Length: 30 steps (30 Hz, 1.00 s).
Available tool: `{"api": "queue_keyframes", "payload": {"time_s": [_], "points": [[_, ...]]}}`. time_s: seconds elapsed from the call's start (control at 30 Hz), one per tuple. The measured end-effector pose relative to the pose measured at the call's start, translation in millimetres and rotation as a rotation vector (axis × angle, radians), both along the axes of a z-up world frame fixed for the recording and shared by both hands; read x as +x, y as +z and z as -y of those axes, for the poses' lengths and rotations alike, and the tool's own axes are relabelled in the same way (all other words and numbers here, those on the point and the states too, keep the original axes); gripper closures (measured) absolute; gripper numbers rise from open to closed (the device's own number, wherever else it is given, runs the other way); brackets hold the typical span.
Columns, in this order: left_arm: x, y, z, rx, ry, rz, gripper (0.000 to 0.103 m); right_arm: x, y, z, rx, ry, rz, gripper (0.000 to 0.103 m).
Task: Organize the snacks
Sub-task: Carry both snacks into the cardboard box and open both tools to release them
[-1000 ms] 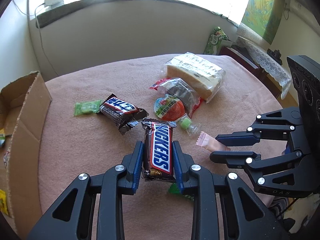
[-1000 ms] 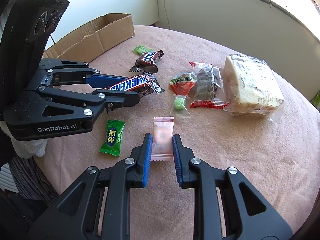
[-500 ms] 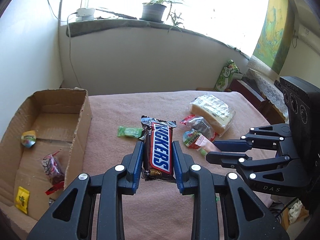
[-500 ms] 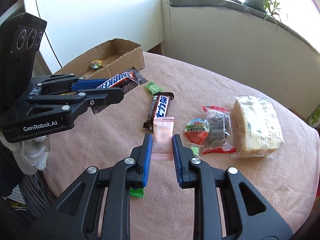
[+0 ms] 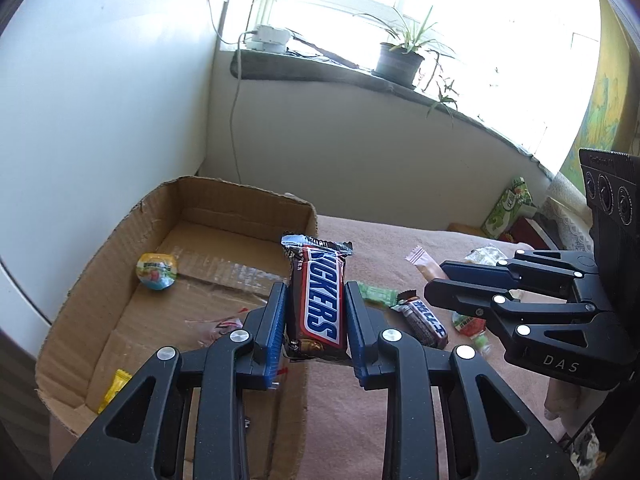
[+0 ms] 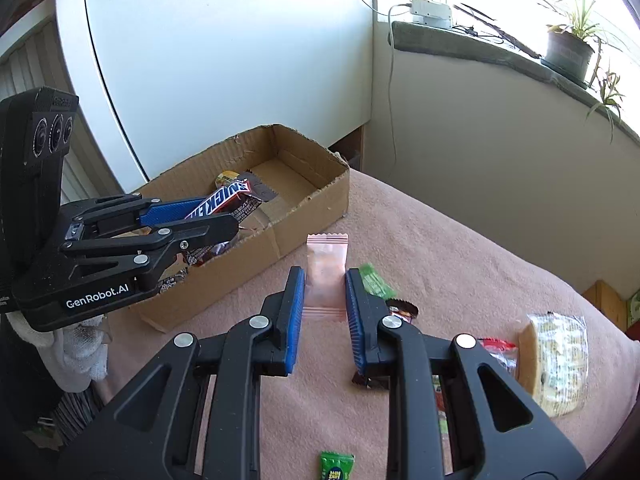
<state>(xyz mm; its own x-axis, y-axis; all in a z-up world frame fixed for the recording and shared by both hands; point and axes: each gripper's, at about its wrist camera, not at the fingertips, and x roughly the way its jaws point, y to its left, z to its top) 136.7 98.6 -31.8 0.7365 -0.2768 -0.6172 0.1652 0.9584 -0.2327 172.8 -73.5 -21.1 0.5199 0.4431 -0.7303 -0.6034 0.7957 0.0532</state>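
Our left gripper (image 5: 316,322) and right gripper (image 6: 325,314) are built alike: matte black skeletal frames with triangular cut-outs, round silver screw heads at the joints, and ribbed blue pads lining the jaws. Each carries a black camera block with three round lenses. White lettering reads "GenRobot.AI" on the left and "DAS" on the right. A white glove (image 6: 78,354) covers our left hand.

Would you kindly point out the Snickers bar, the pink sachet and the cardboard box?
Snickers bar (image 5: 318,304): left wrist view, middle of its label.
pink sachet (image 6: 326,270): right wrist view, centre of the wrapper.
cardboard box (image 6: 316,204): right wrist view, outer side wall.
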Motion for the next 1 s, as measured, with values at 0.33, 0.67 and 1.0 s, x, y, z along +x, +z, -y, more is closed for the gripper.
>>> {"api": "queue_keyframes", "payload": {"time_s": [0.33,0.67,1.0], "points": [[-3,-8,-37,0.022,0.096,-0.016,0.076,29,1,-68,-0.013,0.072,0.011,0.082],[-8,-12,-56,0.028,0.129,-0.019,0.076,43,-11,-104,-0.032,0.102,-0.012,0.082],[-13,-12,-59,0.033,0.129,-0.023,0.076,47,-19,-113,-0.041,0.111,-0.026,0.081]]}}
